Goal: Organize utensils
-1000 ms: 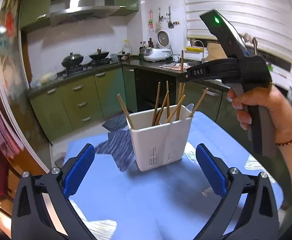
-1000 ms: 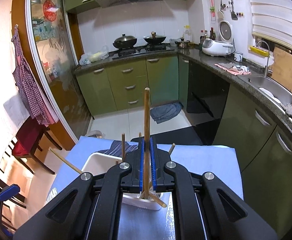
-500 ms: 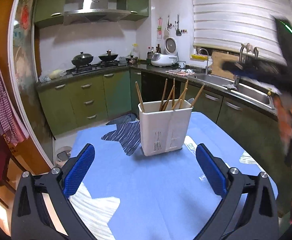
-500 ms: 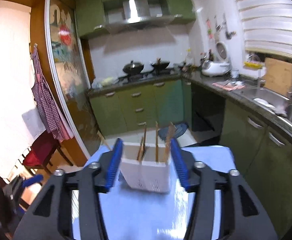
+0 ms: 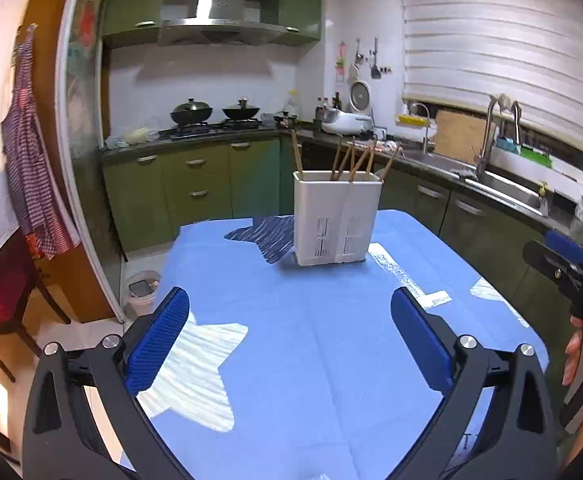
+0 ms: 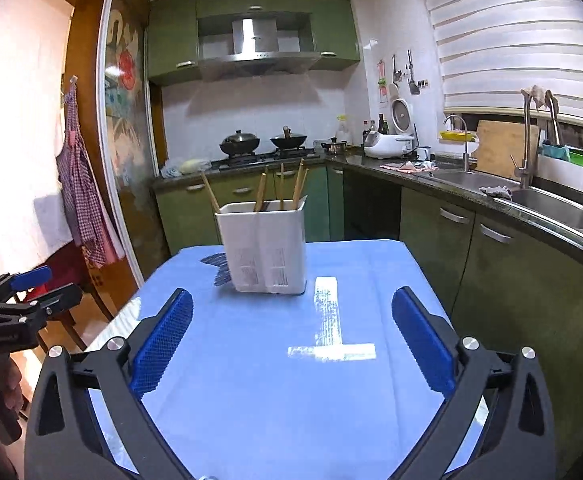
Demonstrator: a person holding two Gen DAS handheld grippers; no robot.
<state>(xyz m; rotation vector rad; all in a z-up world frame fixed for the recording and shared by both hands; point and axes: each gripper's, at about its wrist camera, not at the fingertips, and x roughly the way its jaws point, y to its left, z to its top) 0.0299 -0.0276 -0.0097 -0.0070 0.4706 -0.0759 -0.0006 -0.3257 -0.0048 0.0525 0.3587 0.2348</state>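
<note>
The left gripper (image 5: 289,336) is wide open with nothing in it, low over the blue table (image 5: 331,360). The right gripper (image 6: 291,338) has just been opening and now gapes wide too, with nothing between its jaws. Farther back on the table stands the white holder (image 6: 263,248), well apart from both, with the chopsticks (image 6: 281,190) sticking up in it.

The white plastic utensil holder (image 5: 337,220) hides the wooden chopsticks' (image 5: 351,160) lower ends; counts unclear.

The blue table (image 6: 271,380) is cut off at six o'clock.
</note>
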